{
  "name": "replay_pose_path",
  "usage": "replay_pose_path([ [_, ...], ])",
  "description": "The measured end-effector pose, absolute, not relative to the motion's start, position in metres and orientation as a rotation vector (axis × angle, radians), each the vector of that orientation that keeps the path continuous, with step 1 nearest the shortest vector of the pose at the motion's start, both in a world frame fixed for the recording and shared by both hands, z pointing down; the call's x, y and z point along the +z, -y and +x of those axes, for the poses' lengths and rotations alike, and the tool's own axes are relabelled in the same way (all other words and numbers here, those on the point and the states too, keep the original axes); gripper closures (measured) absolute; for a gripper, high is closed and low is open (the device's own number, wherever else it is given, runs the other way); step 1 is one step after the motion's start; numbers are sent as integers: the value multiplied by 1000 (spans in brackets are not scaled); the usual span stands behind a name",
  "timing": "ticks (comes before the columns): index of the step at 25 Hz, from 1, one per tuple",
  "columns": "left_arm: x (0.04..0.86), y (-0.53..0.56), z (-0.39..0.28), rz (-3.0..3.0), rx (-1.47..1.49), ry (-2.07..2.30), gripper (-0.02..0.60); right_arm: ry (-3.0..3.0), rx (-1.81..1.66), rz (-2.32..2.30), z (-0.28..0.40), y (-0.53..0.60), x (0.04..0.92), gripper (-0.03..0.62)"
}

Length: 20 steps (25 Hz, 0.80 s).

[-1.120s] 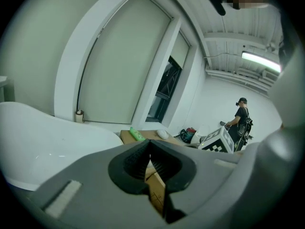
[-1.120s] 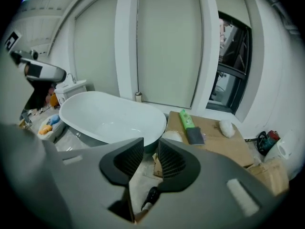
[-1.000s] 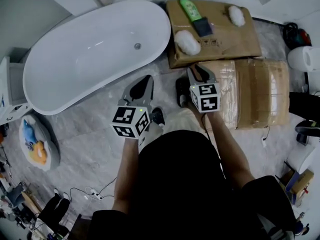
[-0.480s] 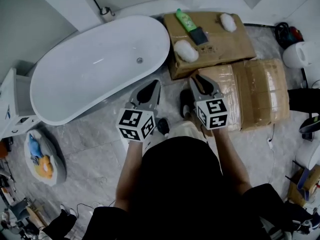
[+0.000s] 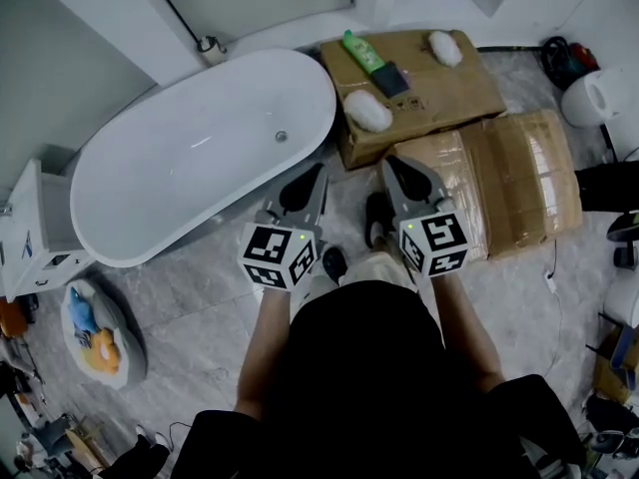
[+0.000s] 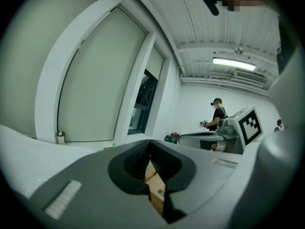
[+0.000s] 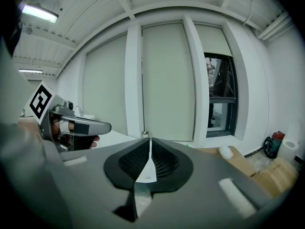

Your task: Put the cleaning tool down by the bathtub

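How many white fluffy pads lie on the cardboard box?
2. One fluffy pad lies at the cardboard box's corner nearest the bathtub; the other pad lies near its far edge. None appears hidden.

White, fluffy cleaning tool [image 5: 367, 111] lying on the corner of a flat cardboard box [image 5: 449, 93], just beside the drain end of the white oval bathtub [image 5: 170, 178], which stands on the grey floor [image 5: 190, 297].
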State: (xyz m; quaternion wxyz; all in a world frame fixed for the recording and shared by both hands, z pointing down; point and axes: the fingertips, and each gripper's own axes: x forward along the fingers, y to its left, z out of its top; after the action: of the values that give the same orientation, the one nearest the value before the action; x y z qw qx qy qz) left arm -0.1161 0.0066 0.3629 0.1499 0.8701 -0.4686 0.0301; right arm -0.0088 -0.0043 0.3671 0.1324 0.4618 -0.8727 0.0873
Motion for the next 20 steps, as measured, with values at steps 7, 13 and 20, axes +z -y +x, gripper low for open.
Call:
replay_pose_path([
  [7, 347, -9, -117, 2527, 78, 1378, 584, 2621, 215, 1323, -16, 0, 339, 585],
  [13, 333, -9, -127, 2530, 71, 1431, 584, 2680, 198, 1308, -21, 0, 315, 586],
  [20, 324, -6, -135, 2514, 60, 1495, 584, 2699, 209, 1279, -21, 1, 309, 588],
])
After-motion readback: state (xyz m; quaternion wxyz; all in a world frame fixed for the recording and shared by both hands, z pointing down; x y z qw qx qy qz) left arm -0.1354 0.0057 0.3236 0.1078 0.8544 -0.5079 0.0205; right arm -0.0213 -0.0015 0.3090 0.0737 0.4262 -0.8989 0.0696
